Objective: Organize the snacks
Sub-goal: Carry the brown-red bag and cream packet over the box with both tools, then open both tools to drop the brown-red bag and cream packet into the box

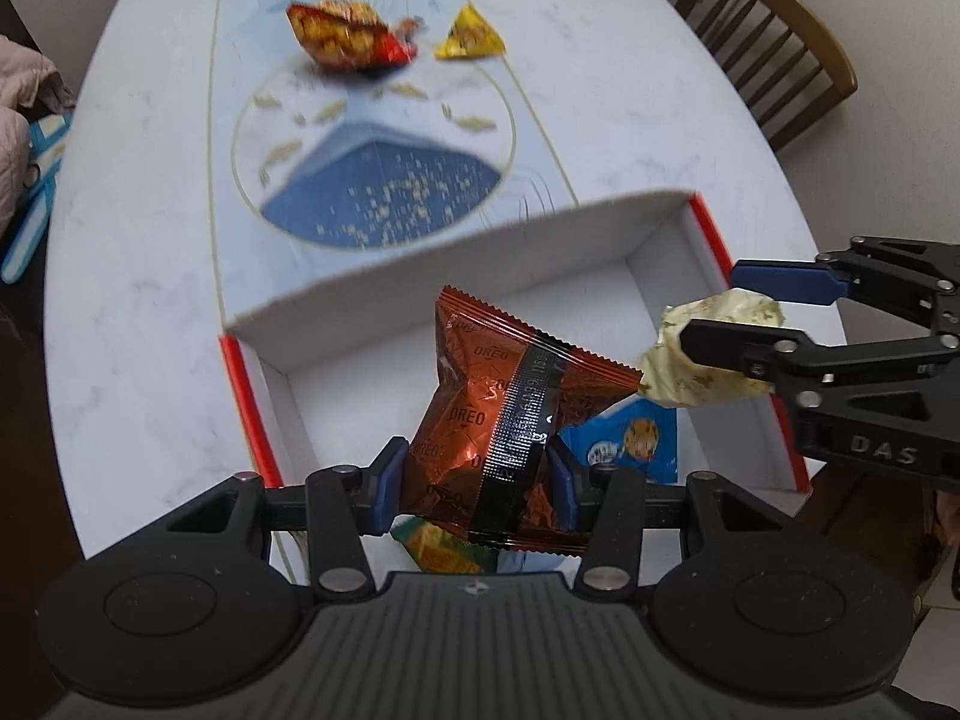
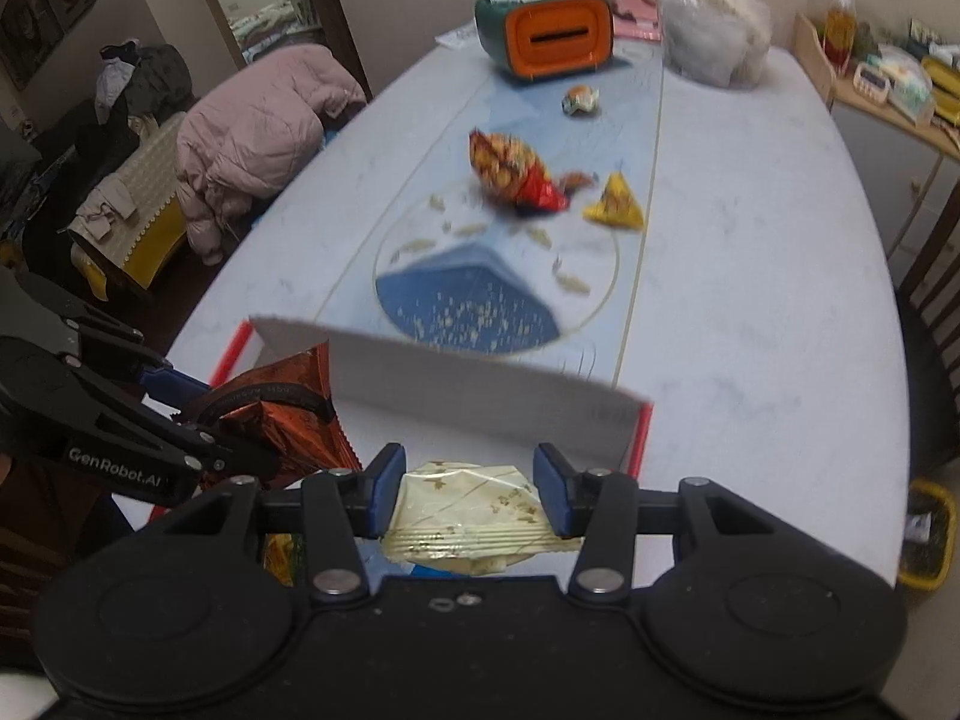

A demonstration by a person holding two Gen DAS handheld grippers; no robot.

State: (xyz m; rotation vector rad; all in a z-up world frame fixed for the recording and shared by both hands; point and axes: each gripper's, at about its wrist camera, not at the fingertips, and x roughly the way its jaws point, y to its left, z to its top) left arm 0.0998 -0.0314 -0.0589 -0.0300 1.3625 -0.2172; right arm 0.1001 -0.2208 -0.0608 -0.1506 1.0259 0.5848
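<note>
Left jaws [image 1: 474, 483]: I'm pinched on the orange Oreo packet [image 1: 510, 414], low centre of frame, over the white box [image 1: 420, 276].
Right jaws [image 2: 467, 495]: I'm clamped on the pale wrapped snack [image 2: 468, 516], bottom centre.
Handling: both look light, crinkly and slippery; I judge a grip across the middle safest.
Remaining: red chip bag [image 2: 510, 171] and yellow packet [image 2: 615, 204] lie upper centre on the table [image 2: 750, 330].

The left hand-held gripper [image 1: 474, 480] clamps an orange Oreo packet [image 1: 510, 414] above the white box [image 1: 456, 252].
</note>
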